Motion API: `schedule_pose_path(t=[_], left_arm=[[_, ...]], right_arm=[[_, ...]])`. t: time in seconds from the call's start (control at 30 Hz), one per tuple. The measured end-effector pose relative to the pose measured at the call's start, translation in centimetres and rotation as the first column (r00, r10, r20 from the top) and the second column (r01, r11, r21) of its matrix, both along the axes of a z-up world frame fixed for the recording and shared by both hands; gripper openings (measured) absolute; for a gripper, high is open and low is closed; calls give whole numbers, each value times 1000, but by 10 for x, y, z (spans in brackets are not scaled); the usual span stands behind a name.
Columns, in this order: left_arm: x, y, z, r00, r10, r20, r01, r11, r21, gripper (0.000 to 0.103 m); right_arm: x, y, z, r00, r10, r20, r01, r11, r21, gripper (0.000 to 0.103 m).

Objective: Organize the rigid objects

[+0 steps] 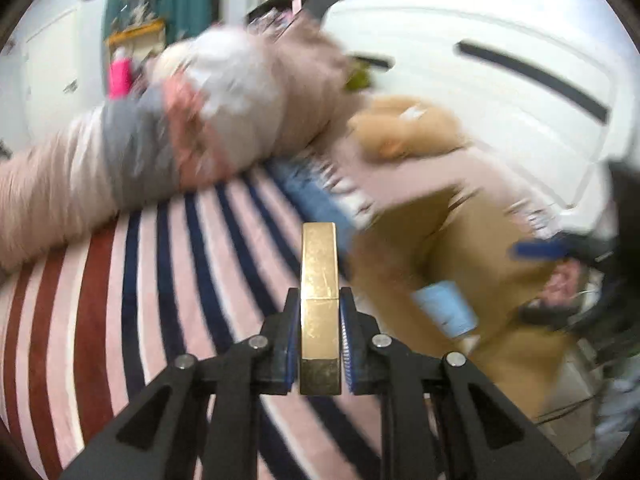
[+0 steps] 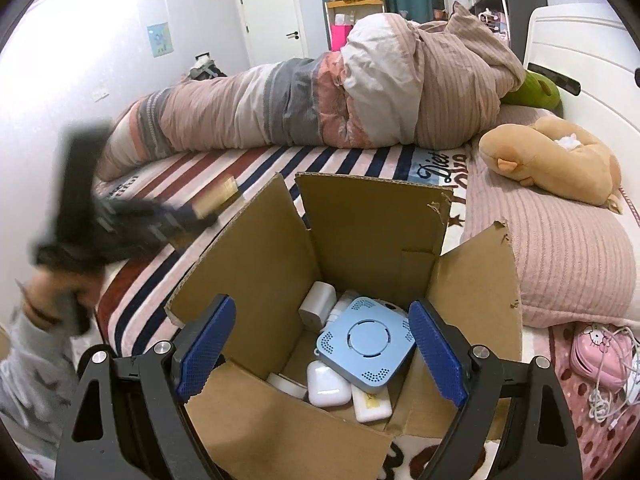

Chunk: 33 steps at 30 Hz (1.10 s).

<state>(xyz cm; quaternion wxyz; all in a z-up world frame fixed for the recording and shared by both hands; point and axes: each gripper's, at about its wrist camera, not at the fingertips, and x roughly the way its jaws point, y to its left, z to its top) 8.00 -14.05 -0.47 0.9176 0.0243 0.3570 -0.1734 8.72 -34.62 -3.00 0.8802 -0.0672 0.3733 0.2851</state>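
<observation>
1. My left hand-held gripper (image 1: 319, 344) was clamped on a gold bar (image 1: 319, 280) — its pads pressed on both narrow sides, the bar sticking forward past the fingertips. The left wrist view was blurred.
2. In that view the bar hung over the striped bed (image 1: 120, 280), with the box (image 1: 460, 232) off to the right, so I judged it was not yet in the box.
3. My right hand-held gripper (image 2: 320, 344) stood wide apart and held nothing, its blue pads (image 2: 206, 344) flanking the open top of the box.
4. Inside the box already lay a blue square device (image 2: 366, 346), a white charger (image 2: 316, 306), a white case (image 2: 328, 384) and a pale flat piece (image 2: 372, 406) — so part of the sorting looked done.
5. What seemed left, as I judged it: the gold bar had to go into the box. A pink phone (image 2: 596, 356) with its cord lay on the bed to the right of the box, outside it; perhaps that belonged there too.
6. A plush toy (image 2: 560, 160) and a rolled quilt (image 2: 320, 100) lay further back on the bed.
</observation>
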Motion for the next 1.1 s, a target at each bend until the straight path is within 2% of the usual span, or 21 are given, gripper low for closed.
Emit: schedule_pose_path(t=[0.07,0.1,0.17,0.23,0.4,0.5,0.57,0.67,0.9,0.97,1.1], left_arm=[[0,-15,19,997,-69,-18,69,997,-46,15],[4,-24,24,993,-107,-42,104,991,-80,15],[12,-41,23,984,-153,-90,145,985,-94,15],[23,-62,14,970,-188,-152,178,981,-77,15],[44,-89,-25,952,-155,-265,165,986,14,15],[45,-95,-28,957,-143,-252,159,986,46,18],[44,-99,-24,959,-149,-242,165,985,45,34],[38,-93,-17,970,-123,-212,142,987,74,47],[28,-74,0,985,-93,-147,101,994,48,64],[21,-65,7,993,-58,-107,64,997,53,79],[5,-42,23,1000,-11,-24,12,999,43,87]], right_arm=[[-3,-2,0,1000,-5,7,5,1000,-10,87],[-4,-3,0,1000,-7,10,7,1000,-15,87],[-6,-5,0,1000,-11,14,11,1000,-21,87],[-8,-8,0,1000,-16,14,16,1000,-21,87],[-9,-12,2,1000,-22,19,23,999,-24,87],[-10,-13,2,1000,-20,23,21,999,-30,87],[-9,-14,2,1000,-19,24,20,999,-31,87],[-8,-15,3,999,-22,25,23,999,-27,87],[-11,-15,7,999,-7,39,8,1000,-8,87],[-12,-15,10,999,1,50,-1,1000,-3,87],[-14,-12,14,998,30,63,-31,999,15,87]])
